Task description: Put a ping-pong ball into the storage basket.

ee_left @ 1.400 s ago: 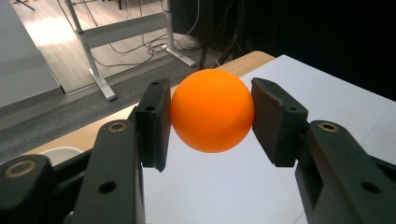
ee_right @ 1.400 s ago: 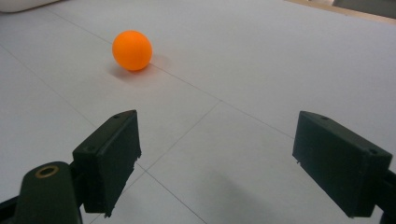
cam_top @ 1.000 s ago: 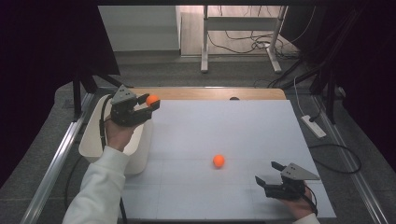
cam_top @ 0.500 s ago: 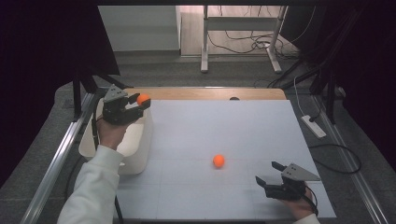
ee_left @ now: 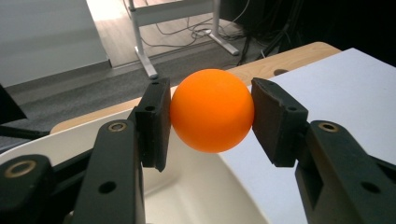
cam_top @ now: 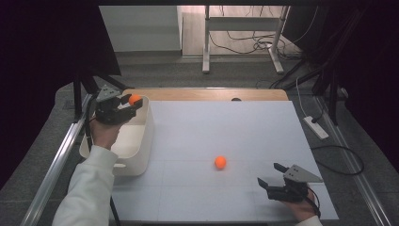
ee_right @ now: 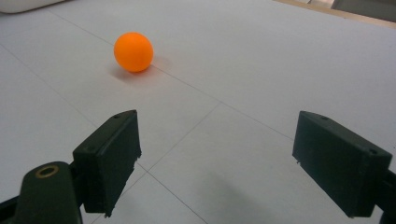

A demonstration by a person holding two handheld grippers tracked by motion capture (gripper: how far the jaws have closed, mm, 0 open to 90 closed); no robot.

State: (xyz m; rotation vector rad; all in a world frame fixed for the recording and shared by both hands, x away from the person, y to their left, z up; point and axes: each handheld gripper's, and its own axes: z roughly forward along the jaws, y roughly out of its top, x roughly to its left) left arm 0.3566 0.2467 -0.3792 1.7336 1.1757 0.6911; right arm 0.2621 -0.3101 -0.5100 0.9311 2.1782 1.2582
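Black fingers [ee_left: 154, 123] of the left gripper [cam_top: 133, 102] pressed from both sides on an orange ball [ee_left: 212, 110], clamping it above the white bin [cam_top: 141, 141] at the left of the high view. That bin stood at the left edge of the white desk [cam_top: 226, 127]. Lower right of the frame, the right gripper [cam_top: 269, 175] rested low on the desk with its fingers [ee_right: 109, 158] spread wide, nothing between them. A second orange ball [cam_top: 220, 162] lay on the desk near the right gripper, apart from it.
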